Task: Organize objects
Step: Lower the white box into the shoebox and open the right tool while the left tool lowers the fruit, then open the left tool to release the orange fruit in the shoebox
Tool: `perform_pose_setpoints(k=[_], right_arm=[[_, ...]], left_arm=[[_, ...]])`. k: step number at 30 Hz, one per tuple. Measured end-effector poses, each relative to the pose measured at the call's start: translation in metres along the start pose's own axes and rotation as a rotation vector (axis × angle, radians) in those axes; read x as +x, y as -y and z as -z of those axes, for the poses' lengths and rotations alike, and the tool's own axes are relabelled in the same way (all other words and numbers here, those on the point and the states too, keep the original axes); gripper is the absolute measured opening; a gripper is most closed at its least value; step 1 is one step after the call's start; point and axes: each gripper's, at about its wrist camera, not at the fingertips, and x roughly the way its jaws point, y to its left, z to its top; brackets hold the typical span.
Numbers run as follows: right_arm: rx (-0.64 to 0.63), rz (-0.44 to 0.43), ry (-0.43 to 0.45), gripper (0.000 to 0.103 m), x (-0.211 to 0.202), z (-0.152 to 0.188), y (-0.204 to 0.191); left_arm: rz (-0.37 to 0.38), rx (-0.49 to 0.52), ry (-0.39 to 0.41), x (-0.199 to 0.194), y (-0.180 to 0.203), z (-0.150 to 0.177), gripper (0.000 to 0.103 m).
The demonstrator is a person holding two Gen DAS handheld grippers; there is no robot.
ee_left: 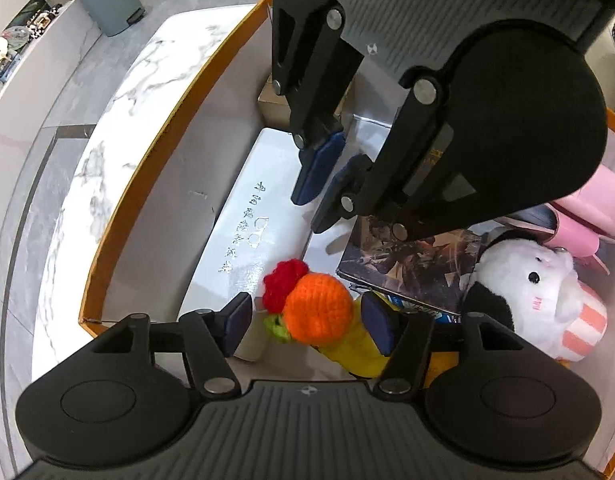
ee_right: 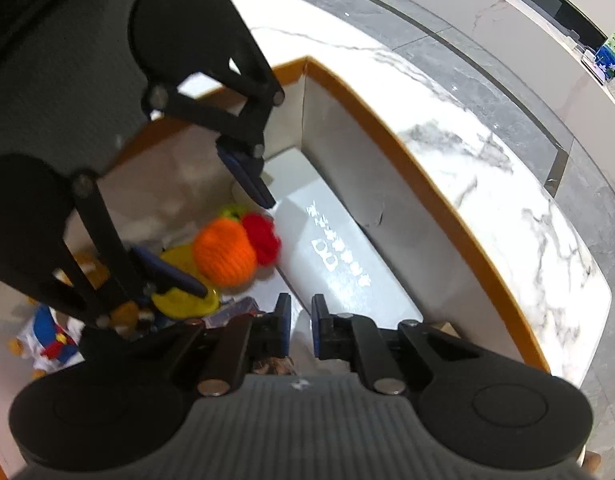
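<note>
An orange-rimmed box [ee_left: 155, 152] on a marble table holds the objects. My left gripper [ee_left: 307, 324] is open, its pads on either side of an orange and red knitted toy [ee_left: 311, 304] that lies on a yellow item [ee_left: 355, 344]. It touches neither pad clearly. My right gripper [ee_left: 327, 184] hangs over the box with its jaws nearly closed and nothing between them. In the right wrist view the right gripper [ee_right: 301, 324] is above a white case with printed characters [ee_right: 339, 264], and the knitted toy [ee_right: 231, 252] lies between the left gripper's fingers [ee_right: 247, 176].
Inside the box lie a dark illustrated book [ee_left: 411, 264], a white plush animal [ee_left: 523, 288], a pink item [ee_left: 591, 208] and a small cardboard box [ee_left: 275, 108]. A grey bin [ee_left: 107, 0] stands on the floor. A blue and white plush [ee_right: 47, 336] shows in the right wrist view.
</note>
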Motion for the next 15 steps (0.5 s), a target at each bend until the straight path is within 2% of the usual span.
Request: perform_pose_setpoints(k=[8,10,15], right_arm=[[0.032,0.023,0.022,0.025,-0.011,-0.007,0.001],[0.046,0.040,0.038,0.033,-0.017,-0.009,0.000],[0.068,0.093,0.081,0.038,-0.035,-0.012,-0.009]], left_arm=[[0.014,-0.032,0.061,-0.016,0.006,-0.005,0.081],[0.012,-0.047,0.087,-0.024,0.007,-0.002,0.081],[-0.019,-0.130,0.185,-0.048,0.008,0.004,0.081]])
